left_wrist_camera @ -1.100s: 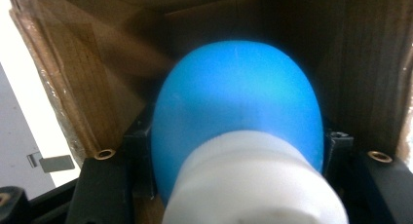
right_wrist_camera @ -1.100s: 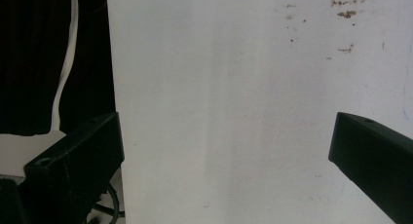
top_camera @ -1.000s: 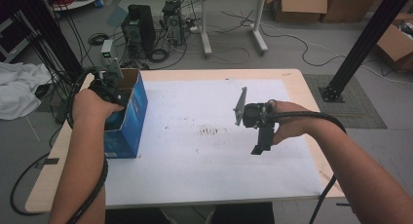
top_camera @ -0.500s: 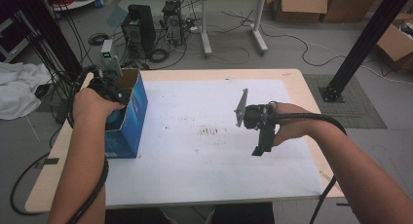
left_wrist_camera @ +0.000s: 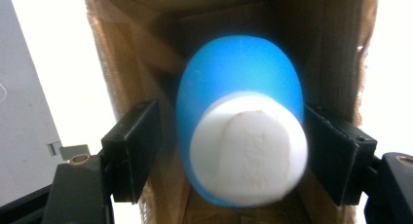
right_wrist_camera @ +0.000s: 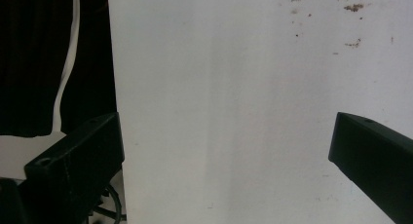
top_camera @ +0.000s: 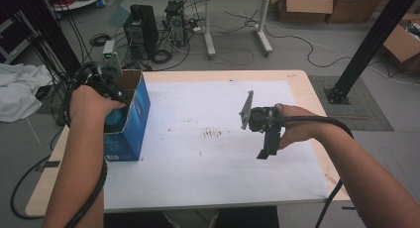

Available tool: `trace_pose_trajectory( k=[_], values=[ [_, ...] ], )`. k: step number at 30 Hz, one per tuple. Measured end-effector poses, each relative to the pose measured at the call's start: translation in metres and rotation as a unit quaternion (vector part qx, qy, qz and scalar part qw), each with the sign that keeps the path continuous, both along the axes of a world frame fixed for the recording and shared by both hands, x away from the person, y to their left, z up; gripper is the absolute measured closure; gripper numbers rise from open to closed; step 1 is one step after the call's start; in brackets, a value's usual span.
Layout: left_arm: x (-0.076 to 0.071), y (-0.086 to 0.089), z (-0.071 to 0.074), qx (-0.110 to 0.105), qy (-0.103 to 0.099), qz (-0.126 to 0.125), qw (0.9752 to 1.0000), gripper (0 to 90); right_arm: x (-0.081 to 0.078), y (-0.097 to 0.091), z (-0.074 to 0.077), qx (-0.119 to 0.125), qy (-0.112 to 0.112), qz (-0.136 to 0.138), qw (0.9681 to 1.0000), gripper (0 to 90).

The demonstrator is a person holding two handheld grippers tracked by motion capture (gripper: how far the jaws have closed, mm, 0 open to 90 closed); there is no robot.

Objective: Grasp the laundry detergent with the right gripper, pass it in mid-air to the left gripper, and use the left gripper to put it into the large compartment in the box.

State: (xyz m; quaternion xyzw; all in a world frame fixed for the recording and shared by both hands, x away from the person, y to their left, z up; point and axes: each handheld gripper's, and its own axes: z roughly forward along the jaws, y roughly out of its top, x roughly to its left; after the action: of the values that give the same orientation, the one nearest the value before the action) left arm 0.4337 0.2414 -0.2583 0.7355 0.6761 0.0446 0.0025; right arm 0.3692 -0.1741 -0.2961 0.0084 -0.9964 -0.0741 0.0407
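Note:
A tall blue cardboard box [top_camera: 132, 121] stands open-topped at the table's left edge. My left gripper [left_wrist_camera: 229, 146] reaches down into it. A blue rounded thing with a white end [left_wrist_camera: 243, 136] sits between its jaws, blurred. The jaws have just been opening; a gap shows beside the left pad [left_wrist_camera: 139, 146], so they do not clamp it. From above, the blue thing [top_camera: 115, 118] peeks out under the left hand. My right gripper [top_camera: 265, 151] hovers over the white sheet [top_camera: 198, 153] right of centre. Its jaws [right_wrist_camera: 226, 151] stand wide open with nothing between them.
Dark smudges [top_camera: 213, 134] mark the sheet's middle. Behind the table on the floor are computer towers [top_camera: 141, 32], cables and a second table's legs [top_camera: 210, 25]. A black post [top_camera: 366, 44] rises at the right, cardboard boxes [top_camera: 403, 44] lie beyond, and white cloth [top_camera: 20, 91] at the left.
Both hands stay about where they were. The left hand still rests over the box's top and the right still hovers above the sheet.

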Motion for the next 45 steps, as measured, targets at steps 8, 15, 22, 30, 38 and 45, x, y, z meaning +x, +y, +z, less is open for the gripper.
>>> trace_pose_trajectory(
  k=[8, 15, 22, 30, 38, 45],
  values=[
    [-0.002, -0.003, 0.014, 0.003, -0.008, -0.003, 1.0000, 20.7, -0.001, 0.002, 0.001, 0.001, -0.002, 0.001, 1.0000, 0.0],
    [-0.003, -0.009, 0.026, 0.012, -0.012, -0.024, 0.9996, 15.6, -0.001, 0.003, 0.001, 0.001, -0.001, 0.002, 1.0000, 0.0],
    [-0.005, -0.012, 0.035, 0.013, -0.019, -0.040, 0.9989, 14.1, 0.000, 0.005, 0.000, -0.002, 0.002, 0.003, 1.0000, 0.0],
    [-0.006, -0.016, 0.052, 0.018, -0.029, -0.054, 0.9980, 10.8, -0.001, 0.007, 0.003, -0.003, 0.000, 0.002, 1.0000, 0.0],
    [-0.007, -0.030, 0.065, 0.019, -0.035, -0.086, 0.9955, 4.1, -0.001, 0.007, 0.003, -0.006, 0.003, -0.002, 1.0000, 0.0],
    [-0.005, -0.043, 0.072, 0.020, -0.036, -0.108, 0.9933, 3.6, 0.000, 0.008, 0.005, -0.008, 0.002, -0.002, 1.0000, 0.0]
  ],
)
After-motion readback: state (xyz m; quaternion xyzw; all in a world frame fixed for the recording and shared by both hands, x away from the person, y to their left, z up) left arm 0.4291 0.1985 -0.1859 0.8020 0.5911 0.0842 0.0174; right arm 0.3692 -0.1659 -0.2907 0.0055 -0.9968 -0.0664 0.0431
